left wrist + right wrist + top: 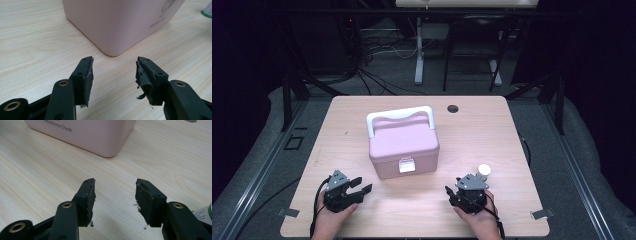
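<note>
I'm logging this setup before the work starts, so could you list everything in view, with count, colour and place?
Medicine chest: one, pink with a white handle and white front latch, lid shut, middle of the table.
Small bottle: one, white cap, green band at its base, near the table's right front, just beyond the right gripper.
Table: one, light wood, with a dark round hole near the far edge.
Left gripper: one, black, jaws open, front left, empty.
Right gripper: one, black, jaws open, front right, empty.
Hands: two, holding the grippers at the near edge.
</note>
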### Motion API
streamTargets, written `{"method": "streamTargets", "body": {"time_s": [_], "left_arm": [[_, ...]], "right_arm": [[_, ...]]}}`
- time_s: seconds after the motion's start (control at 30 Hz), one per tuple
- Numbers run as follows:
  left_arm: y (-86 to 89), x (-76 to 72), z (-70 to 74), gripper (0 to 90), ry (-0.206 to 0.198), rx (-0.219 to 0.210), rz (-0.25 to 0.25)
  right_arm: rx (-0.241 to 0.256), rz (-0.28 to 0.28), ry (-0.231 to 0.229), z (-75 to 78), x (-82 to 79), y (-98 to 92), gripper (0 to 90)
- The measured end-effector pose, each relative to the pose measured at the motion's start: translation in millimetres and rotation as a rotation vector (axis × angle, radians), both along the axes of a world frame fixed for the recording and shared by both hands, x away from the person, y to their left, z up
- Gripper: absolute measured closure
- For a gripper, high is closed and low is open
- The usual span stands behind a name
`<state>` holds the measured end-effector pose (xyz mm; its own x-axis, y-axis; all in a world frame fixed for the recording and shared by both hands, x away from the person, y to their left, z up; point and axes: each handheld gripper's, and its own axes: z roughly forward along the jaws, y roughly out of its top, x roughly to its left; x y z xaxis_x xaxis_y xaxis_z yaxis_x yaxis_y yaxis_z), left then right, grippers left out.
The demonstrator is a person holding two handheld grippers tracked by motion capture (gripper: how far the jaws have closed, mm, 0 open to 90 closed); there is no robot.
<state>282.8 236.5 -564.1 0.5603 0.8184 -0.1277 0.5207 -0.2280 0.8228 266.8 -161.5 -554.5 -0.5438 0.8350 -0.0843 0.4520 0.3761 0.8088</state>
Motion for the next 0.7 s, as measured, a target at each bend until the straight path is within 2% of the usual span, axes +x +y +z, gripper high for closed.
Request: {"method": "streamTargets", "body": {"time_s": [0.07,0.23,0.37,0.5,0.6,0.7], "left_arm": [[1.6,-0.4,-0.5,47.7,0.012,-0.02,-0.004],[2.6,-0.4,-1.1,45.5,0.012,-0.019,0.001],[1.6,0.0,-0.9,45.0,0.009,-0.001,0.005],[3.2,-0.6,0.7,44.7,0.0,-0.001,0.03],[6.9,-0.9,1.7,45.7,0.002,-0.024,0.046],[10.0,-0.3,2.0,46.9,0.012,-0.042,0.054]], "right_arm": [[0.016,0.004,-0.005,0.4,-0.1,-0.6,49.7],[0.081,-0.008,0.014,-0.3,2.5,-6.1,49.4],[0.098,-0.033,0.032,-1.4,4.6,-9.4,48.7],[0.101,-0.043,0.032,-1.9,5.0,-12.0,47.3],[0.115,-0.05,0.035,-0.7,4.3,-12.7,47.3],[0.106,-0.055,0.03,-0.6,4.4,-12.0,46.2]]}}
